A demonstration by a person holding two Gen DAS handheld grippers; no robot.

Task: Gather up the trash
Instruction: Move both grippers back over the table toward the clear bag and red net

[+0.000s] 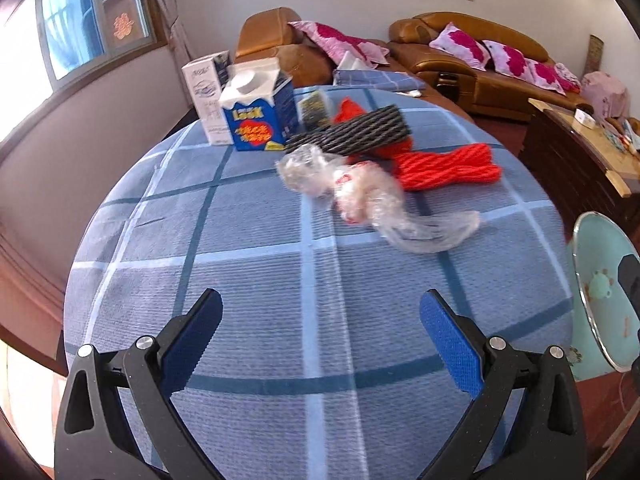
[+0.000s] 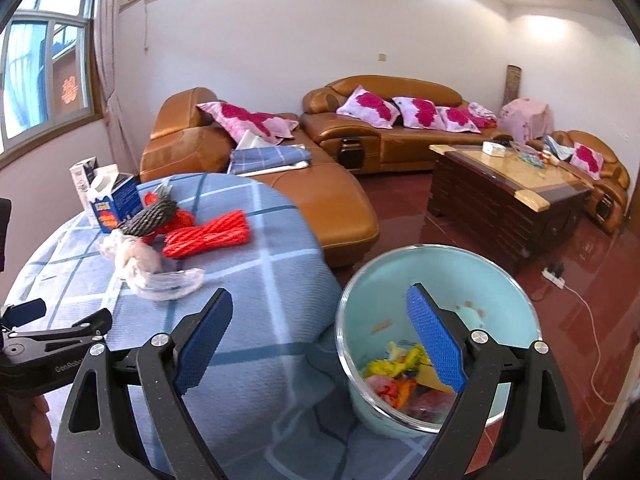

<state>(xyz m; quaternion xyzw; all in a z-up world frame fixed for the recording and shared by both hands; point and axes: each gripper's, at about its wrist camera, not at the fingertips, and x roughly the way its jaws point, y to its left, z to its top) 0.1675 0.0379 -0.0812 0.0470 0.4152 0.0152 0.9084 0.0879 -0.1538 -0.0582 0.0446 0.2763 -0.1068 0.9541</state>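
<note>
On the cloth-covered surface (image 1: 248,264), trash collection stands part done.

The surface still carries five uncollected items: a blue carton (image 1: 258,114) and a white box (image 1: 204,84) at the far edge, red foam netting (image 1: 448,166), a dark foam net (image 1: 352,134) lying on it, and nearest, crumpled clear plastic wrap (image 1: 372,196). The pale green bin (image 2: 440,280) stands on the floor just beside the surface and already holds mixed coloured wrappers. The left tool (image 1: 320,320) and right tool (image 2: 320,320) are both spread wide and hold nothing.
</note>
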